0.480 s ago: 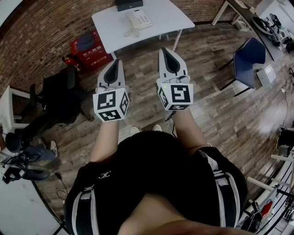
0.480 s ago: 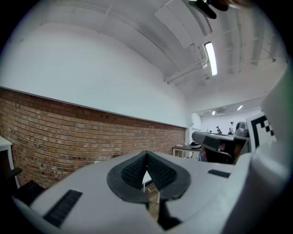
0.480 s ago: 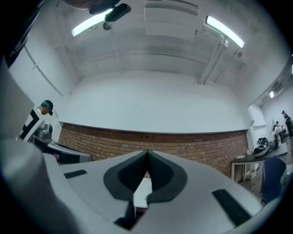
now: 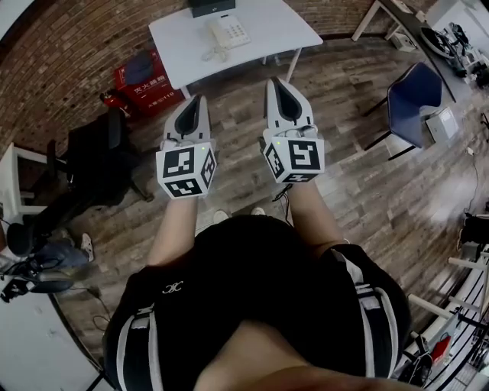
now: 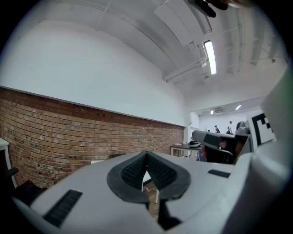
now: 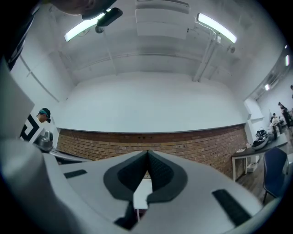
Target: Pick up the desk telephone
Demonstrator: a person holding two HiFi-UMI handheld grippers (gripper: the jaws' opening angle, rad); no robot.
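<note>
A white desk telephone (image 4: 226, 33) with a coiled cord sits on a white table (image 4: 283, 30) at the top of the head view, well ahead of both grippers. My left gripper (image 4: 200, 99) is shut and empty, held out over the wood floor short of the table. My right gripper (image 4: 276, 82) is shut and empty too, beside it and a little nearer the table's front edge. In the left gripper view my left gripper (image 5: 146, 154) faces a brick wall (image 5: 68, 132). In the right gripper view my right gripper (image 6: 147, 153) shows a strip of the table (image 6: 143, 192) below its tips.
A dark box (image 4: 212, 7) stands behind the phone. A red crate (image 4: 145, 80) lies on the floor left of the table, next to a black office chair (image 4: 92, 172). A blue chair (image 4: 416, 103) and further desks (image 4: 397, 15) stand to the right.
Both grippers and the person have edged slightly forward toward the table; the jaws stay shut.
</note>
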